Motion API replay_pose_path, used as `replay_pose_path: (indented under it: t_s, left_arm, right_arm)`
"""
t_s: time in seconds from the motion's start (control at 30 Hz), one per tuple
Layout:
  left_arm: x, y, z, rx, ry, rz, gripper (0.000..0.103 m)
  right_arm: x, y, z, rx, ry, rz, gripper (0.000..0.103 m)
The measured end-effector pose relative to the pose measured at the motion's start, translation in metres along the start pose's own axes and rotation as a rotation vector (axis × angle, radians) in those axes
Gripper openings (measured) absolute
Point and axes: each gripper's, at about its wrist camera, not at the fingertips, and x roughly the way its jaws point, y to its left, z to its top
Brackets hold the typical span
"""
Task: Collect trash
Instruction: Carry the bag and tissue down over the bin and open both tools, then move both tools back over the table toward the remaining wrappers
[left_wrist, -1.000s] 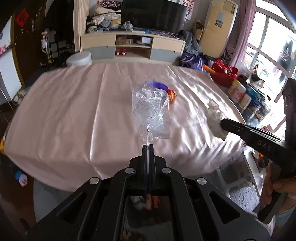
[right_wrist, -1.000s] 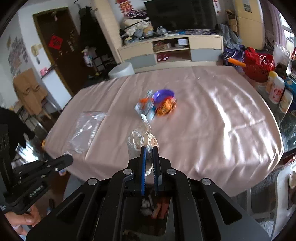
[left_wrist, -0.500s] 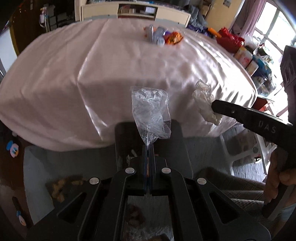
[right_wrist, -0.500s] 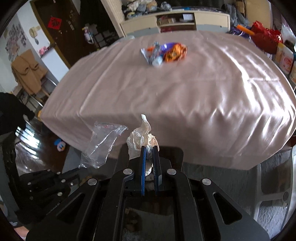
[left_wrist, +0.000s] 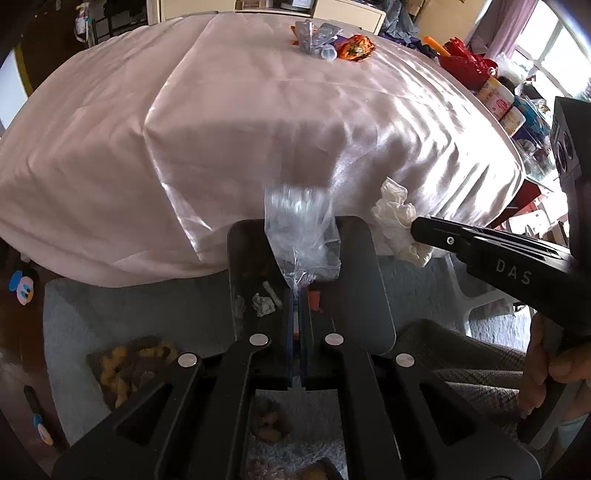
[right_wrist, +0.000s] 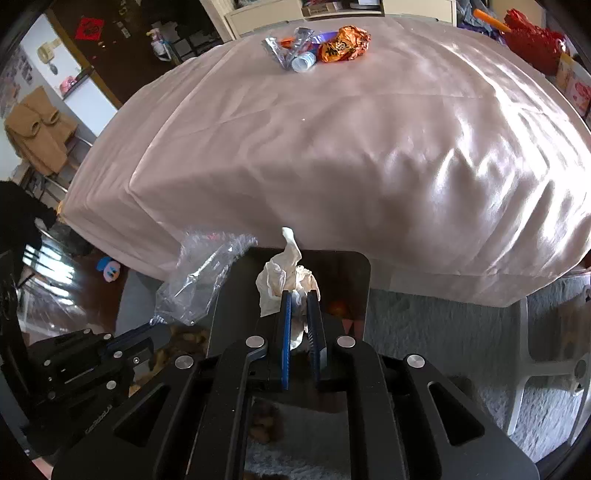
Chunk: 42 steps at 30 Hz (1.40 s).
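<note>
My left gripper (left_wrist: 296, 291) is shut on a clear plastic bag (left_wrist: 299, 229) and holds it over a dark bin (left_wrist: 243, 258) on the floor in front of the table. My right gripper (right_wrist: 298, 295) is shut on a crumpled white tissue (right_wrist: 280, 275), also above the bin (right_wrist: 354, 273). The tissue also shows in the left wrist view (left_wrist: 397, 218), and the bag in the right wrist view (right_wrist: 199, 280). A pile of wrappers (right_wrist: 317, 44) with an orange one lies far back on the pink tablecloth (right_wrist: 332, 147). Small scraps (left_wrist: 264, 301) lie inside the bin.
The table's draped front edge hangs just beyond the bin. A grey rug (left_wrist: 147, 302) covers the floor. Jars and a red basket (left_wrist: 469, 62) stand to the right of the table. A white chair leg (right_wrist: 546, 369) is at the right.
Both grippers have moved back off the table and down, carrying the bag and the tissue. They now hang over the bin, closer to it than before.
</note>
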Motion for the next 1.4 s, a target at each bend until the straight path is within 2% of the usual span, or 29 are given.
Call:
replay_pose_path:
  t_s: [0.1,0.13,0.17,0.2,0.23,0.27,0.33,0.37,0.4,0.47,0.57,0.7,0.97,1.07,1.2,1.4]
  left_arm:
    - [0.003,0.001,0.0,-0.002,0.009,0.005,0.01]
    - [0.003,0.001,-0.001,0.0,0.011,0.006,0.012]
    - [0.003,0.0,-0.001,0.002,0.012,0.007,0.015]
    - [0.003,0.0,-0.001,0.005,0.011,0.011,0.019]
    - [0.002,0.0,-0.001,0.006,0.01,0.013,0.021]
    - [0.002,0.0,-0.001,0.007,0.007,0.016,0.024]
    - [0.001,0.0,-0.001,0.005,0.001,0.021,0.034]
    - [0.0,0.0,-0.001,0.003,-0.001,0.027,0.043]
    - [0.0,0.001,-0.001,0.002,-0.004,0.036,0.048]
    - [-0.001,-0.001,-0.001,0.012,-0.01,0.053,0.063]
    - [-0.003,-0.003,-0.001,0.033,-0.025,0.084,0.08]
    - [-0.008,-0.005,0.002,0.043,-0.039,0.09,0.088]
    - [-0.026,-0.01,0.018,0.043,-0.091,0.106,0.088]
    - [-0.03,-0.008,0.031,0.016,-0.1,0.091,0.088]
    - [-0.033,-0.005,0.054,-0.019,-0.113,0.075,0.088]
    - [-0.034,-0.004,0.1,0.009,-0.156,0.114,0.088]
  right_arm:
    - [-0.001,-0.002,0.002,0.011,0.004,0.003,0.014]
    - [-0.001,-0.004,0.003,0.015,0.003,0.007,0.019]
    - [-0.001,-0.005,0.004,0.018,0.002,0.009,0.032]
    - [-0.003,-0.007,0.004,0.024,-0.004,0.01,0.04]
    - [-0.004,-0.008,0.005,0.025,-0.009,0.008,0.046]
    - [-0.006,-0.009,0.005,0.026,-0.013,0.005,0.046]
    - [-0.009,-0.012,0.006,0.036,-0.021,0.004,0.05]
    - [-0.009,-0.013,0.006,0.041,-0.024,0.003,0.056]
    - [-0.011,-0.015,0.007,0.048,-0.031,0.0,0.061]
    - [-0.014,-0.018,0.007,0.052,-0.044,-0.01,0.078]
    - [-0.017,-0.021,0.008,0.057,-0.058,-0.024,0.092]
    - [-0.021,-0.03,0.011,0.07,-0.068,-0.039,0.093]
    - [-0.041,-0.043,0.025,0.087,-0.144,-0.07,0.093]
    - [-0.048,-0.052,0.036,0.122,-0.169,-0.049,0.093]
    - [-0.058,-0.062,0.057,0.161,-0.21,-0.038,0.093]
    - [-0.07,-0.077,0.108,0.182,-0.287,-0.081,0.093]
